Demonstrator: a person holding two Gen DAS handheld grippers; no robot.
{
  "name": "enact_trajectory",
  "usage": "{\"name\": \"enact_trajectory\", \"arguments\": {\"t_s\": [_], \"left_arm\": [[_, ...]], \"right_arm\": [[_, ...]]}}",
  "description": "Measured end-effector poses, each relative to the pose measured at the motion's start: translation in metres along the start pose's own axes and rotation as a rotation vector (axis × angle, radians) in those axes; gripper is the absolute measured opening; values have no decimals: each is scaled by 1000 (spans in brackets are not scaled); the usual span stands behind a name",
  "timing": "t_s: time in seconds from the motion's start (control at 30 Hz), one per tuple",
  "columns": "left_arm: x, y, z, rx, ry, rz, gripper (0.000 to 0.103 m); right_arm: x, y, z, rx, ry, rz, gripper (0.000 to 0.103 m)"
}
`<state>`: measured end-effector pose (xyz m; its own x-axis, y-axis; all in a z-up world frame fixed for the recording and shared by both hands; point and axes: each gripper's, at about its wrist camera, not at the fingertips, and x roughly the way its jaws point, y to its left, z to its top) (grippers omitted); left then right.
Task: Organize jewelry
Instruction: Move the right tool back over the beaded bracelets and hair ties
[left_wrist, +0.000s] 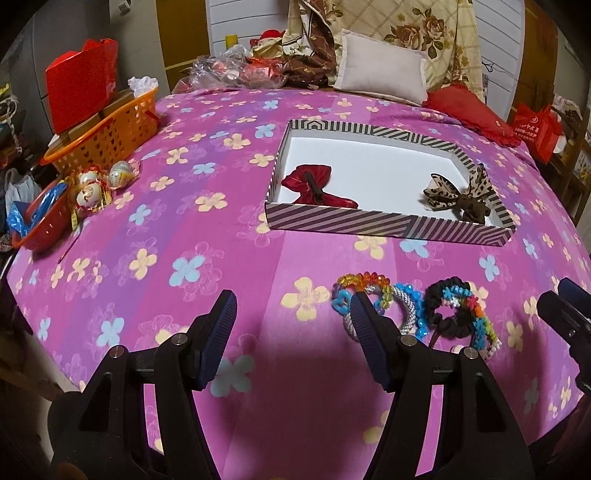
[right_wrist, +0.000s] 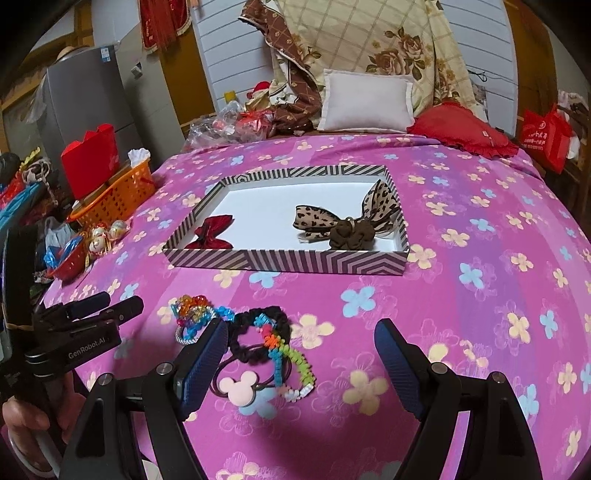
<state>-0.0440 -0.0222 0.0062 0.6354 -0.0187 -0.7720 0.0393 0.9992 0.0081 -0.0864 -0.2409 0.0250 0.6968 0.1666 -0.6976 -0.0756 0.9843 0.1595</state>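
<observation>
Beaded bracelets (right_wrist: 192, 321) heaped on floral cloth | left tool (left_wrist: 291, 325), right tool (right_wrist: 299, 350): wide

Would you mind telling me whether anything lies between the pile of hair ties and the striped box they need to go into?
Nothing visible does. Between the hair ties and the striped box lies only bare flowered bedspread. The box's low front wall must be cleared. Inside, the red bow and leopard bow leave white floor free between them.

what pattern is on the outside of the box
Black-and-white diagonal stripes and chevrons on the box; clearest in the right wrist view.
</observation>
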Motion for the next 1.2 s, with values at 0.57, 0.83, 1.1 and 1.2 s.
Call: {"name": "enact_trajectory", "arguments": {"t_s": [0.57,0.83,1.1,1.2], "left_arm": [[-4,-7,-11,18,5,-2,64],[-3,-9,-13,19,10,-2,64],[2,-8,-16,17,23,-6,64],[4,-6,-16,10,33,-13,64]], "right_arm": [[-3,1,-9,-2,7,1,80],[-1,2,-11,-10,17,2,80],[6,4,-12,-17,34,2,80],[7,4,-13,-20,40,0,80]]}}
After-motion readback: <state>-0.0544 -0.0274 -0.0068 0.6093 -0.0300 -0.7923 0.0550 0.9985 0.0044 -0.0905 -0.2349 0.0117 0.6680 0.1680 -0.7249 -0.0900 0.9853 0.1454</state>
